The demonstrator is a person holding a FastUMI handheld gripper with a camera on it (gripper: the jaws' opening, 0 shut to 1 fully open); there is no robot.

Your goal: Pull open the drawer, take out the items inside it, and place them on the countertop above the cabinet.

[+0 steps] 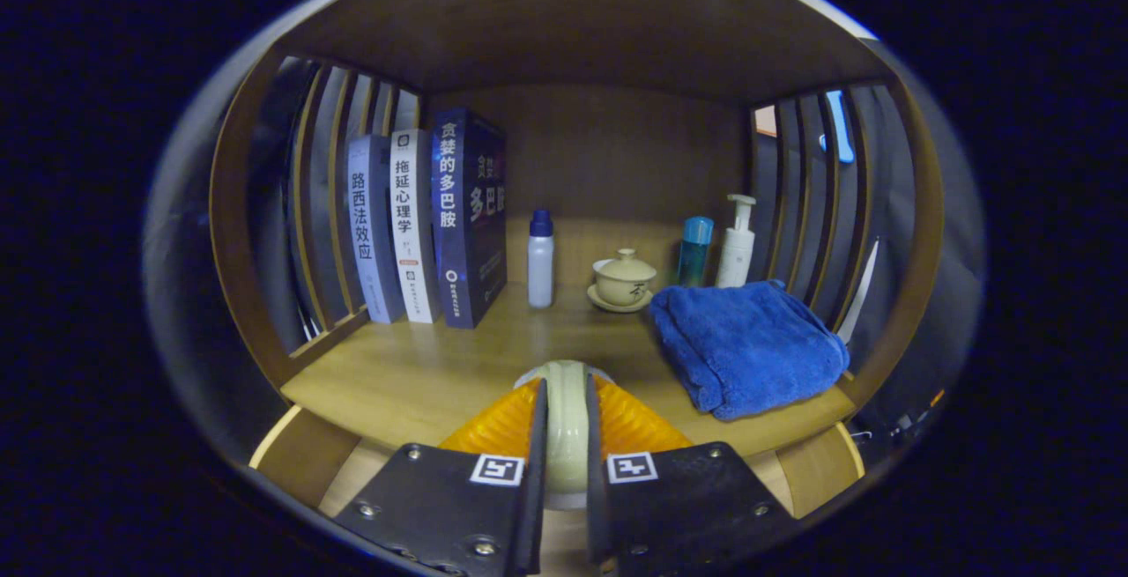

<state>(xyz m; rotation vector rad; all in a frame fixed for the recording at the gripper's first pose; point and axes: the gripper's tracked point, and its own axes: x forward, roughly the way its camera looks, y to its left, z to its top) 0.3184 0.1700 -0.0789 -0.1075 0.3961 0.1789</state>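
The claw (564, 445) was clenched on a pale green ceramic piece (565, 418), held over the wooden table (414, 374). Beyond lay a folded blue towel (749, 343), then a lidded teacup (624, 279), bottles and three upright books (427, 225).

A home shelf (423, 374) (wooden): books (427, 225), teacup (624, 279), folded towel (749, 343).

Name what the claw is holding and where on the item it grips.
The claw is shut on a pale green dish held on edge, both fingers pressing its two faces near the rim, just above the front of the wooden countertop.
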